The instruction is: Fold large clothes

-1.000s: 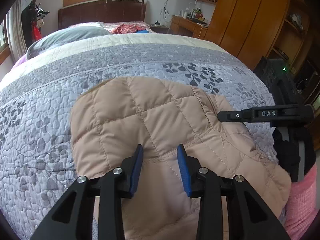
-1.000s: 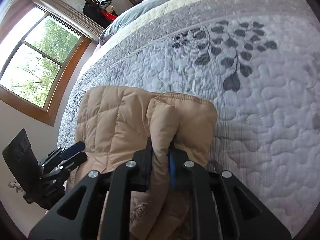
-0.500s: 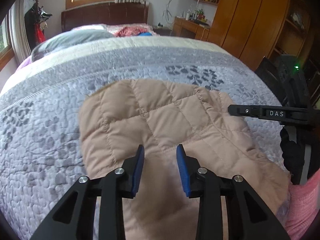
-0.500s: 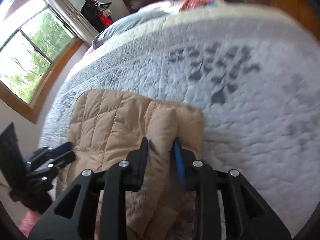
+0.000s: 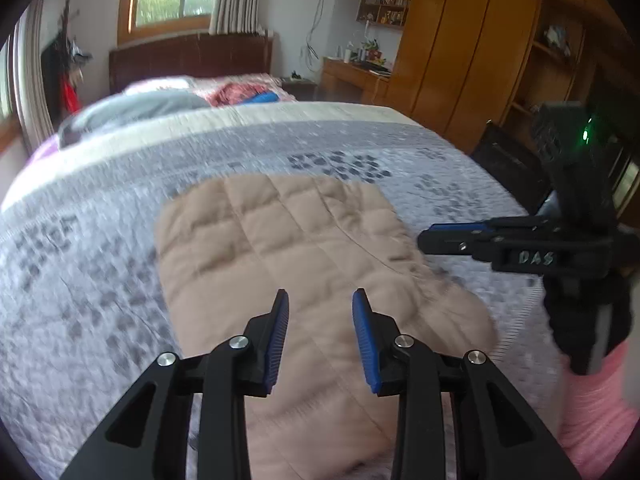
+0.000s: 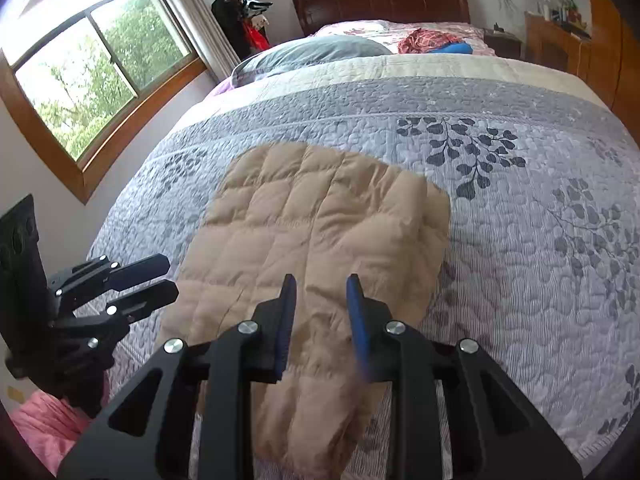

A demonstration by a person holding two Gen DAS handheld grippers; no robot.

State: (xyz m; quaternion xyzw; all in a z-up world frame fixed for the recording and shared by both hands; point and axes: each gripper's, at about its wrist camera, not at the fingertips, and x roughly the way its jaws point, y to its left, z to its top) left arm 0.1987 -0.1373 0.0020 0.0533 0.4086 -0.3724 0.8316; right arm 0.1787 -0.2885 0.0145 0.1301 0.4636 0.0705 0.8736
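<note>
A tan quilted jacket [image 5: 288, 264] lies folded on the grey patterned bedspread [image 5: 80, 248]; it also shows in the right wrist view [image 6: 320, 232]. My left gripper [image 5: 320, 300] is open and empty, held above the jacket's near part. My right gripper [image 6: 320, 284] is open and empty above the jacket's near right part. The right gripper shows from the side in the left wrist view [image 5: 448, 238], past the jacket's right edge. The left gripper shows in the right wrist view [image 6: 152, 280], at the jacket's left edge.
Pillows [image 6: 320, 52] and a red and blue bundle [image 6: 436, 42] lie at the head of the bed. A wooden wardrobe [image 5: 460, 48] and desk [image 5: 352, 76] stand to the right. A window [image 6: 92, 60] is on the left wall.
My right gripper has opened and let go of the jacket fold it held. Both grippers have lifted and pulled back from the jacket, which now lies flatter.
</note>
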